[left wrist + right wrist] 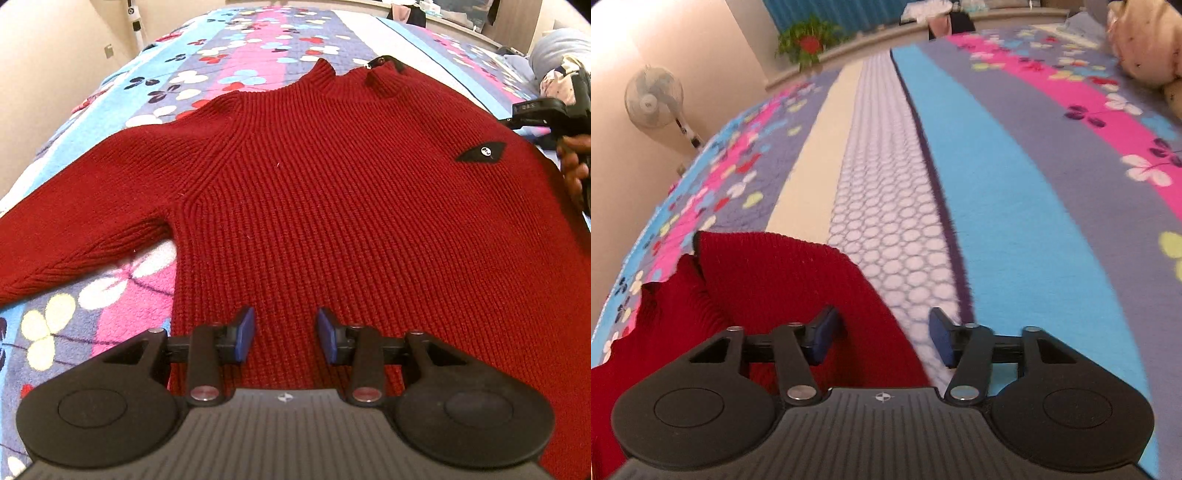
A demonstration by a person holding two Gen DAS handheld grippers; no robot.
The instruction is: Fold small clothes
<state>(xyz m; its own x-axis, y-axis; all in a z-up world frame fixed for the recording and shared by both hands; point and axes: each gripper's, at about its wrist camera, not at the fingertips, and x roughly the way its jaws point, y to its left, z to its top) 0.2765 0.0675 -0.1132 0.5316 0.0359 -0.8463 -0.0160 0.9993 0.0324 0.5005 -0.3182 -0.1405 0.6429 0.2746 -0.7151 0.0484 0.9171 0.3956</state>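
- A dark red ribbed knit sweater [332,192] lies flat, front up, on a bed covered by a striped fleece blanket with flower prints [122,280]; its high collar [325,74] points to the far end of the bed; a small black patch with a white button [480,153] sits on the chest.
- The left sleeve [74,236] runs off the picture's left edge, so its cuff is cut off; the hem is hidden under the gripper body; the right-wrist view is blurred, showing only the sweater's shoulder and collar [768,280] at lower left.
- The left hand-held gripper [286,334] has its blue pads [245,334] spread apart just over the lower body of the sweater, pinching nothing.
- The right hand-held gripper [882,336] is likewise parted and empty; its left pad is over red knit, its right pad over the blanket; in the left-wrist view it appears at the right edge with a hand [572,166] gripping it.
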